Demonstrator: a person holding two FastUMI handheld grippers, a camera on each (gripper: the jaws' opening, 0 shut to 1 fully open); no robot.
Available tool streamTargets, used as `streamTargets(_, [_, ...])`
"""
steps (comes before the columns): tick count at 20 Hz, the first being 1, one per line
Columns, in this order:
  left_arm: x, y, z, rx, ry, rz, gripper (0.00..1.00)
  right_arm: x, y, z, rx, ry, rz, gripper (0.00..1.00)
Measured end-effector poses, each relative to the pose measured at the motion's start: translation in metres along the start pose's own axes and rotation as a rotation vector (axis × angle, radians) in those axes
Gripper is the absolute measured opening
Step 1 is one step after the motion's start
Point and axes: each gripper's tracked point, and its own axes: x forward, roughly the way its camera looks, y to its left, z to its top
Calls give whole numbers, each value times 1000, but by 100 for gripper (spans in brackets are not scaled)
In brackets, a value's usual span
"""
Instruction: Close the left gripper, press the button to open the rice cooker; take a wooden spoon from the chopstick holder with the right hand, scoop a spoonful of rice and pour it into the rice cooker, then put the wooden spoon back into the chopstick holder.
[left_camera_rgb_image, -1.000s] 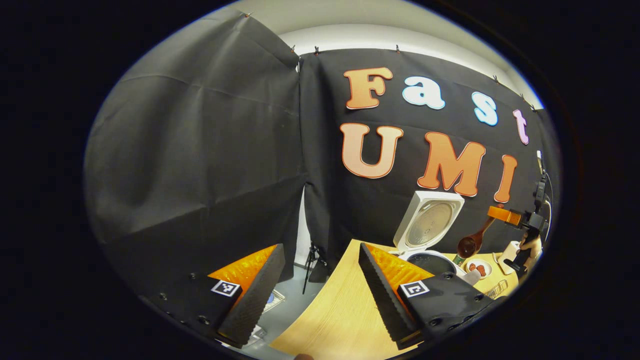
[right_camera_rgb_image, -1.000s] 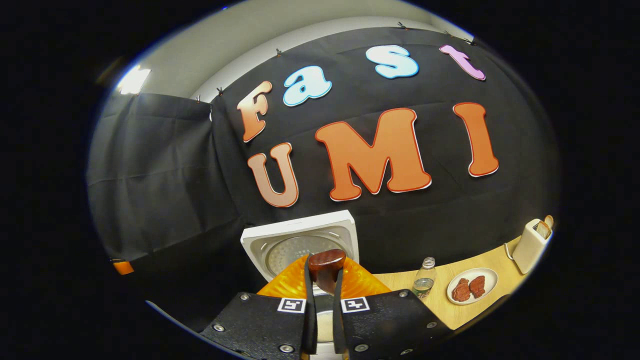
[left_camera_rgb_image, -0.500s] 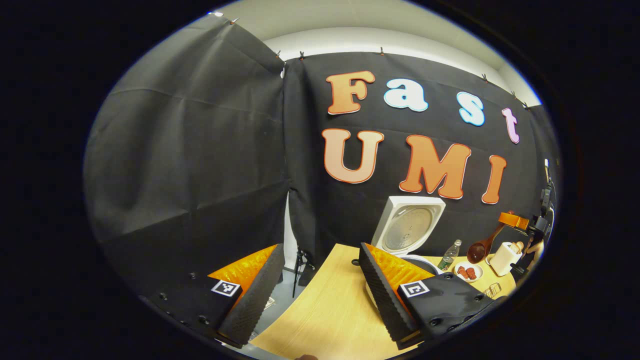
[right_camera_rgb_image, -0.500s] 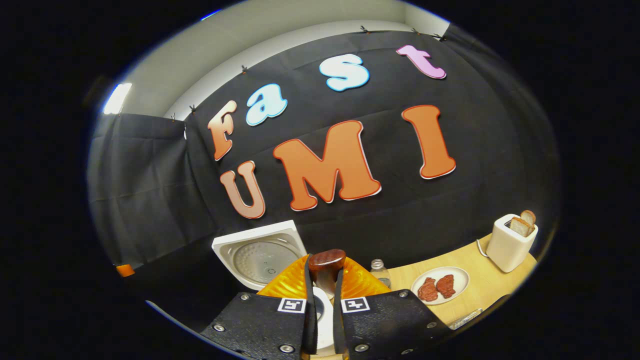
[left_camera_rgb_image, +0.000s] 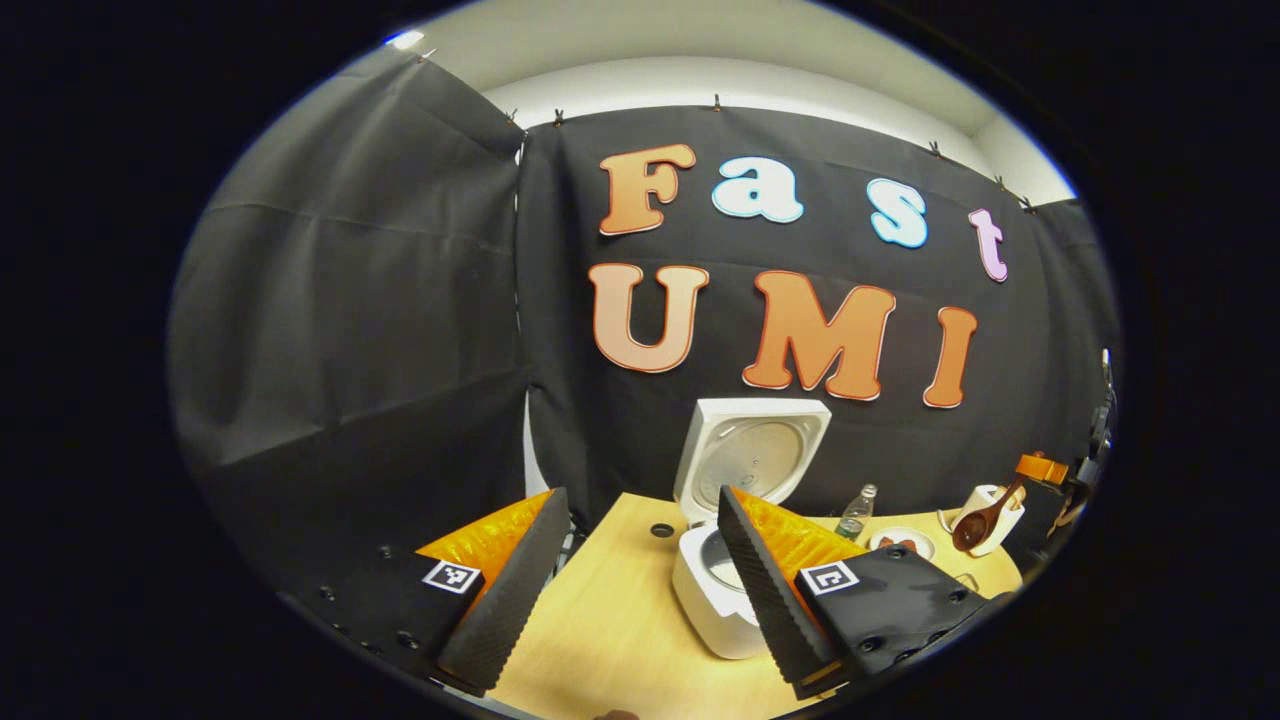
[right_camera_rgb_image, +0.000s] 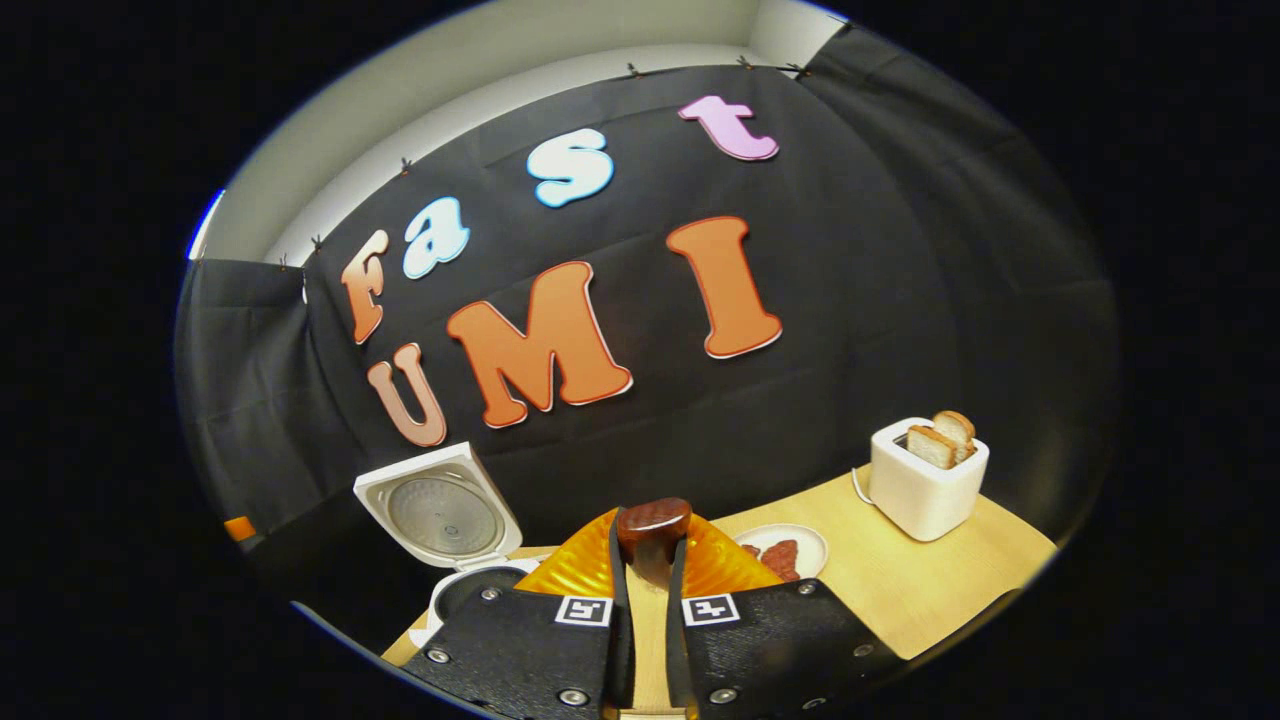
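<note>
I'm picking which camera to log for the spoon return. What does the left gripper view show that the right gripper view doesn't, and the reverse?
The left gripper view adds the water bottle, the table's round hole and the wooden spoon bowl hanging from the right tool. The right gripper view adds bread slices in the toaster and the spoon's handle end clamped in that tool. Shared: open rice cooker, plate, toaster, table.

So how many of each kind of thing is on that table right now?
Rice cooker: 1
Toaster: 1
Bread slices in the toaster: 2
Plate of meat: 1
Water bottle: 1
Total: 6
</note>
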Motion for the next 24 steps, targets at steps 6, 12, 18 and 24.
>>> streamTargets(6, [-3, -28, 5, 6, -4, 9, 100, -19, -66, -27, 49, 54, -69, 12])
streamTargets(12, [-7, -41, 5, 31, -4, 50, 100, -19, -100, -77, 101, 149, -93, 11])
streamTargets(18, [-13, -53, -2, 27, 20, 70, 100, -4, -123, -121, 150, 230, -100, 12])
streamTargets(24, [-19, -54, 7, 56, 6, 92, 100, -2, -142, -139, 234, 255, -117, 12])
